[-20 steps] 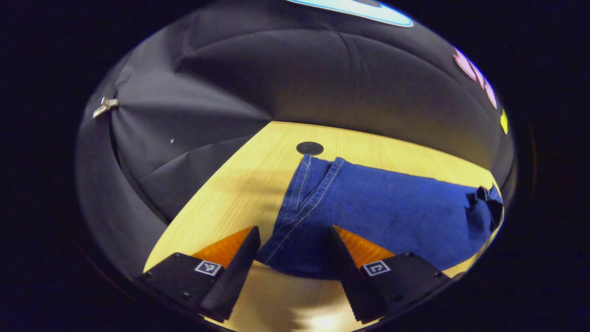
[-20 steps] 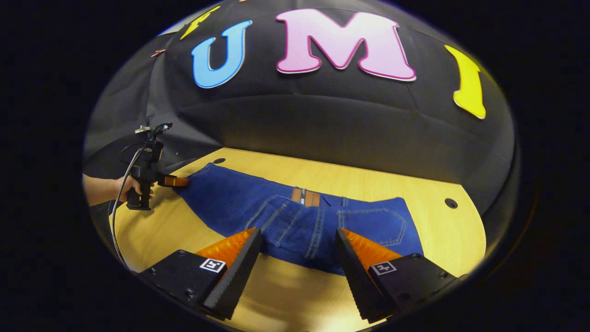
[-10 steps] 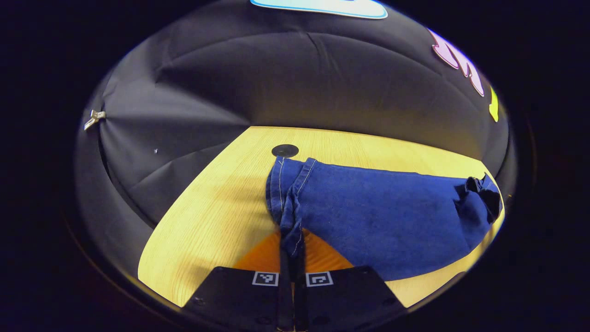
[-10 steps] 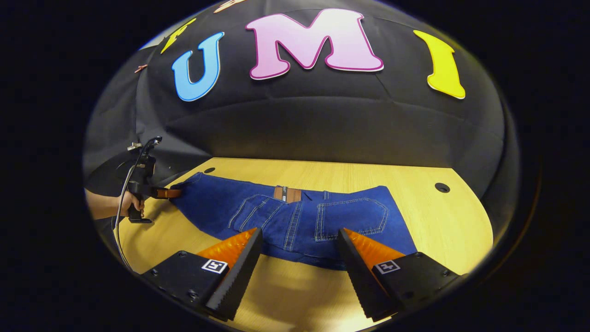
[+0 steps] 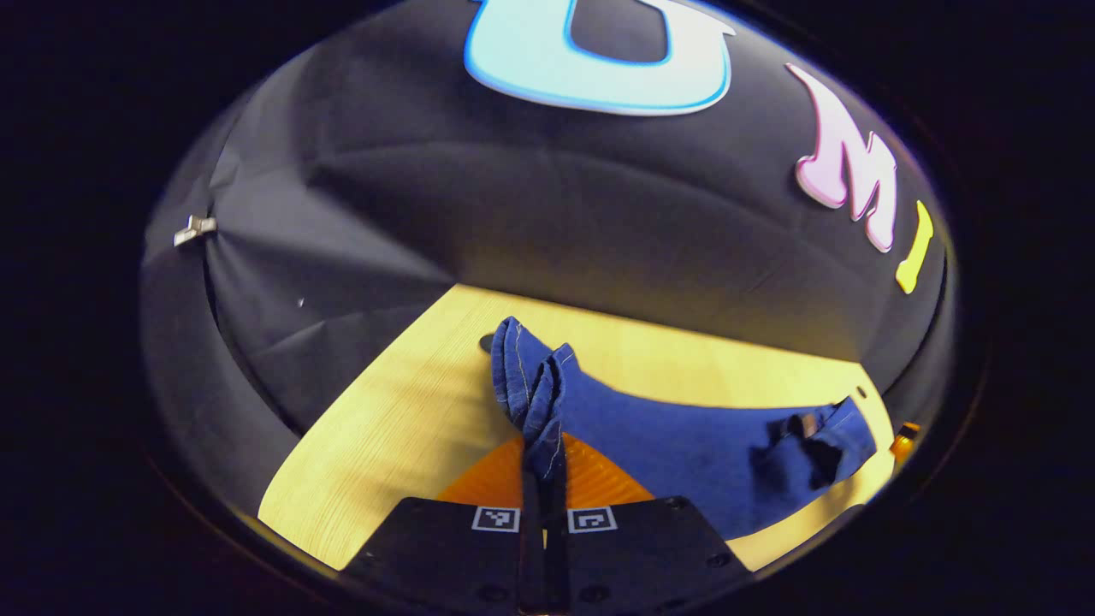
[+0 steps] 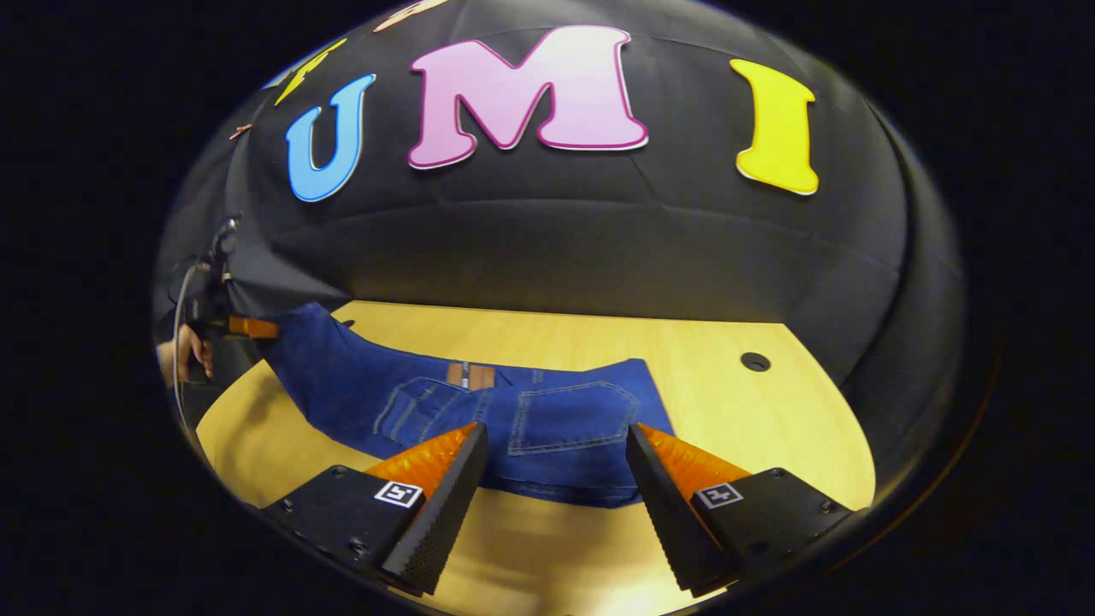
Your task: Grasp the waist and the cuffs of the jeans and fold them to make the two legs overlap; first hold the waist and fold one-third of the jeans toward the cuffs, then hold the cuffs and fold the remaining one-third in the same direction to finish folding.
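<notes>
The step in hand was judged to be the first one, the lengthwise fold that lays one leg over the other. The left gripper was clamped on the bunched cuff end of the blue denim jeans, both fingers pressing the hem between them. In the right gripper view that gripper appeared far off at the left edge, in a hand, with the leg rising from the table toward it. The right gripper stood with its fingers spread wide, poised just before the near edge of the seat and pinching nothing.

The next move was judged to call for the right gripper to advance and close on the waist, so that both ends could be carried across together; a one-sided lift would probably twist the cloth.

The jeans lay across the pale wood-grain tabletop, back side up, with two stitched patch pockets and a small brown waistband patch showing. The denim looked thick, matte and pliable, edged with light contrast stitching, and folded into soft ridges where it was gripped. The tabletop was smooth and flat, with small dark round holes near its far edge. Behind it hung the black cloth wall, slightly creased.
</notes>
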Demonstrator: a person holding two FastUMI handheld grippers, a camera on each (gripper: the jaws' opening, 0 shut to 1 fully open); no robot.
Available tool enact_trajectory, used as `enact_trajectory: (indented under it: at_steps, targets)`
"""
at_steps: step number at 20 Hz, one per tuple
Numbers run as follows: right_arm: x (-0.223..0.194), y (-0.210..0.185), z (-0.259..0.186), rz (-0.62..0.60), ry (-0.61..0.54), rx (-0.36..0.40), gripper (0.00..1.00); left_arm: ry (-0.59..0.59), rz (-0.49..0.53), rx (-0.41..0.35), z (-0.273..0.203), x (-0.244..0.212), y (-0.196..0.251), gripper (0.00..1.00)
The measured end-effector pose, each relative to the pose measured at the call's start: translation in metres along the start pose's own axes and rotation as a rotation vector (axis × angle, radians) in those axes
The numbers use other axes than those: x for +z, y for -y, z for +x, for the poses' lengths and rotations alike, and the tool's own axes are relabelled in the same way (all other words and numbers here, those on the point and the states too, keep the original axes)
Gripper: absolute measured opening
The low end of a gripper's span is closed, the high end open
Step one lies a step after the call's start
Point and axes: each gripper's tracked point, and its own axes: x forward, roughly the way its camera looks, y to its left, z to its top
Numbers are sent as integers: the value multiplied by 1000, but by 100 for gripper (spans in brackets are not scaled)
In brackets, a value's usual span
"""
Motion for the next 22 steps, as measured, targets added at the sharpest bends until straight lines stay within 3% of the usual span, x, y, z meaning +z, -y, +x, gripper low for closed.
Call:
enact_trajectory:
  at_steps: [3, 10, 15, 19, 22]
  targets:
    - [11, 30, -19, 12, 15, -51, 99, 13, 129, 16, -30, 33, 69, 6]
    - [26, 87, -66, 99, 23, -132, 99, 30, 257, -193, -55, 61, 302, 6]
    - [23, 124, -97, 143, 27, -194, 99, -76, 276, -334, -49, 0, 425, 6]
    - [2, 149, -116, 210, -1, -241, 99, -171, 326, -342, -28, -73, 469, 6]
    - [-9, 163, -127, 243, -10, -284, 99, -267, 420, -349, -18, -137, 484, 12]
